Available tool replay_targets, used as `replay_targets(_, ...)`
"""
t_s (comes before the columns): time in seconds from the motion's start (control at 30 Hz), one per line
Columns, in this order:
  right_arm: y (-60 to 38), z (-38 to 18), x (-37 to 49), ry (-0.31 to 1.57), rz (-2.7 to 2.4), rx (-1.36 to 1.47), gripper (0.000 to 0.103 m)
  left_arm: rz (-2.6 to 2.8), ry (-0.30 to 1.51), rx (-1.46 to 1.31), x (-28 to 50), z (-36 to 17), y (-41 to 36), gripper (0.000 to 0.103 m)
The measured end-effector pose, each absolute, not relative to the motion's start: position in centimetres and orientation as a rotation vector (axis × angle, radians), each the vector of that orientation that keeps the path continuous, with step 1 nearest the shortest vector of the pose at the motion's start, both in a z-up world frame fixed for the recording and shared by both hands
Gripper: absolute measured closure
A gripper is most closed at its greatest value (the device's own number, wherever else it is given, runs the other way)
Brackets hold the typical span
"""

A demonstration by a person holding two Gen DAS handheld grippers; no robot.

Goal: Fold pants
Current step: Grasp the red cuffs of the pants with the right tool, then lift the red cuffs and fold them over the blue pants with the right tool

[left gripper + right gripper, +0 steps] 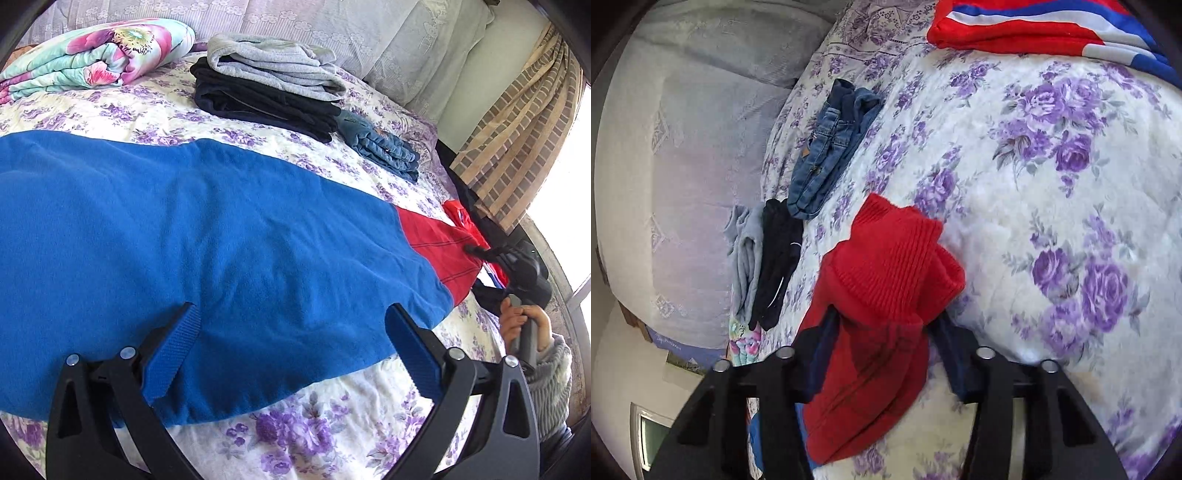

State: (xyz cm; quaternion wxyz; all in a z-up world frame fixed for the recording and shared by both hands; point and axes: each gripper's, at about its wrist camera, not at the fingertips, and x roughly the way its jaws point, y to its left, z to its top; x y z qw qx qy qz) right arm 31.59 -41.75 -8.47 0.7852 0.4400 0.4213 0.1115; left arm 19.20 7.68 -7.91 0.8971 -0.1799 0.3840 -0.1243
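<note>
The right claw (882,328) is pinching the pants' red cuff (886,266); the left claw (291,332) is hovering spread over the blue pants (184,229), lying lengthwise left-to-right across the bed (295,435).

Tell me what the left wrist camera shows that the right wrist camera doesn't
Only the left wrist view shows the blue pants spread flat, the open left tool above them, and the striped curtain. Only the right wrist view shows the right tool shut on the red ribbed cuff. Both show the folded jeans, the dark and grey folded stack, and the floral bedspread.
</note>
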Motion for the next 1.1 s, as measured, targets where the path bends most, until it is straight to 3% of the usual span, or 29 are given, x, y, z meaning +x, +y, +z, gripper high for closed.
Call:
replay_targets(0.03, -42.0, -8.7, 31.2, 0.895, 0.252, 0.953, 0.073, -0.259, 0.790, -0.377, 19.1, -7.8, 7.8, 0.005)
replay_targets(0.13, -41.8, -8.1, 30.0, 0.836, 0.249, 0.899, 0.080, -0.241, 0.750, -0.383, 18.2, -7.2, 8.3, 0.005)
replay_targets(0.33, -32.5, 1.4, 28.7, 0.624, 0.189, 0.245, 0.082, -0.090, 0.595, -0.439, 14.0, -3.7, 12.8, 0.005)
replay_targets(0.5, -20.0, 5.2, 25.8, 0.471, 0.278, -0.194, 0.082, 0.090, 0.514, -0.463, 10.0, -1.2, 18.9, 0.005)
replay_targets(0.63, -9.8, 3.3, 22.8, 0.412, 0.368, -0.508, 0.082, 0.176, 0.506, -0.576, 7.3, -2.1, 23.4, 0.005)
replay_targets(0.83, 0.8, -6.3, 18.4, 0.395, 0.423, -1.000, 0.082, 0.212, 0.536, -0.695, 5.5, -4.7, 26.8, 0.005)
replay_targets(1.07, 1.4, -6.6, 18.2, 0.410, 0.377, -1.087, 0.076, 0.199, 0.539, -0.750, 5.6, -6.6, 27.9, 0.005)
replay_targets(1.1, 1.2, -6.3, 18.1, 0.404, 0.374, -1.085, 0.071, 0.196, 0.538, -0.742, 5.6, -6.6, 27.8, 0.005)
